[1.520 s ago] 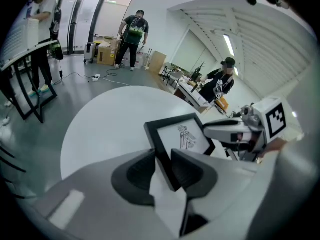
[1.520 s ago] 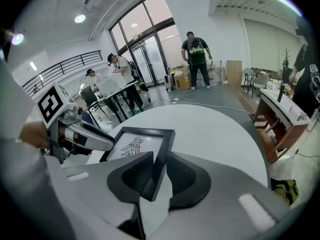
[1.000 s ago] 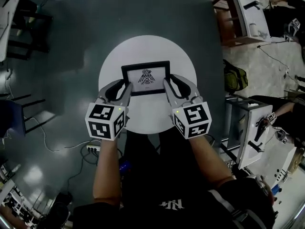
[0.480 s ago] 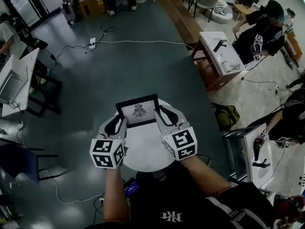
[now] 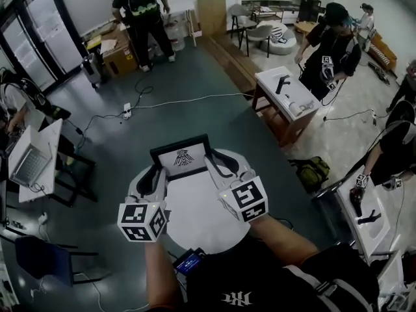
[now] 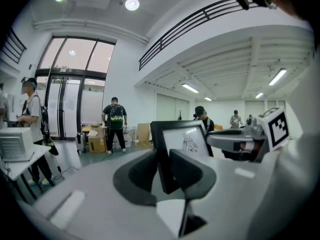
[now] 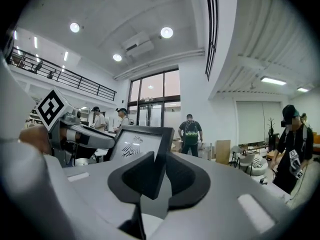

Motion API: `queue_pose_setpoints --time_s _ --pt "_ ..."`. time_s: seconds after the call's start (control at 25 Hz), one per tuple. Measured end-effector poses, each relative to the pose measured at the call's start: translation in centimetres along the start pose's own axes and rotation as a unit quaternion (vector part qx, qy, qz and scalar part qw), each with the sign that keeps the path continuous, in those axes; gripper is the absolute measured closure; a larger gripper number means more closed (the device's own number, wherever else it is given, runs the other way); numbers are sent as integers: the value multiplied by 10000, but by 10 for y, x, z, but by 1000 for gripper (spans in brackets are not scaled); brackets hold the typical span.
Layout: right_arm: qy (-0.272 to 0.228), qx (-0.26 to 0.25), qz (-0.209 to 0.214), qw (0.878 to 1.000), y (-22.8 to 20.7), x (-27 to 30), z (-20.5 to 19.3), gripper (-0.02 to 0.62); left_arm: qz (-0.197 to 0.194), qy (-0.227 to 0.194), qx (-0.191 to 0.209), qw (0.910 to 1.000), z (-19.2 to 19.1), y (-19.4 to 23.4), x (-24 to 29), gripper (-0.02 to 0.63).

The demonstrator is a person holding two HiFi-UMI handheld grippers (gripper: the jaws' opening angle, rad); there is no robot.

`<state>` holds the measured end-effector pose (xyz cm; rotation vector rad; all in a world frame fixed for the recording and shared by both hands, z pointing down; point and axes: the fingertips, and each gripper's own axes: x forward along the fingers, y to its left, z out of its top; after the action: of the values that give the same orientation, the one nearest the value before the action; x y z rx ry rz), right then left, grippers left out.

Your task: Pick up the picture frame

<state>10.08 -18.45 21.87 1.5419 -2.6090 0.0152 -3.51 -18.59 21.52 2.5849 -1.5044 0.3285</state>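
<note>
So, left of the round white table (image 5: 195, 216), an open laptop (image 5: 29, 164) is parked on a white desk (image 5: 49, 149). Beyond the table's far side and a bit left, a person with a backpack (image 5: 140, 5) is seen standing by some cardboard boxes (image 5: 117, 56). Over the table's left part the left gripper (image 5: 158, 173) is held. Its jaws have just been closing, and the left edge of the picture frame (image 5: 181, 156) is pinched between the pads. The frame itself is kept up in the air, clear of the table and over its far edge. Its black border and a bird-like drawing on white are turned toward the head view. Over the table's right part the right gripper (image 5: 212, 162) is clamped on the frame's right edge, with one pad pressed on each face. Right of the table and further back, a white-topped wooden bench (image 5: 286, 103) is spotted. Just right of the table, a green bag (image 5: 312, 172) is left on the floor.
</note>
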Motion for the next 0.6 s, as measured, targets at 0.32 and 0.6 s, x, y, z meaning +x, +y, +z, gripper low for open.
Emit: queue_pose_setpoints --time_s 0.32,0.6 --pt "-654 -194 -120 9976 8 -32 64 525 -51 -751 390 9964 68 -15 -40 529" --pt "-1222 -271 -244 9918 12 -58 111 529 -103 -1244 677 9899 109 -28 -66 529"
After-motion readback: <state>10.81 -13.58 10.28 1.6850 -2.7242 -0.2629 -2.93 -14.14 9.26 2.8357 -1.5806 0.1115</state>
